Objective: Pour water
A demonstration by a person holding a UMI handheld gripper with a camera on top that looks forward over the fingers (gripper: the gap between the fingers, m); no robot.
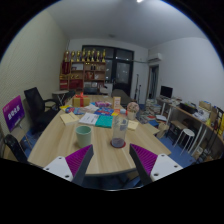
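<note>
A clear plastic bottle (120, 131) stands upright on a dark coaster on the wooden table (60, 146), beyond my fingers and a little right of their midline. A purple cup (83, 133) stands to its left, ahead of my left finger. My gripper (111, 160) hangs over the table's near edge, open, with nothing between the purple pads (144, 158). The bottle and the cup are both well ahead of the fingertips.
Further back the table carries papers, a teal box (104, 121), small bottles and other clutter. A black office chair (38, 106) stands at the left, stools and a desk with a monitor (166, 92) at the right. Red shelves (84, 70) line the back wall.
</note>
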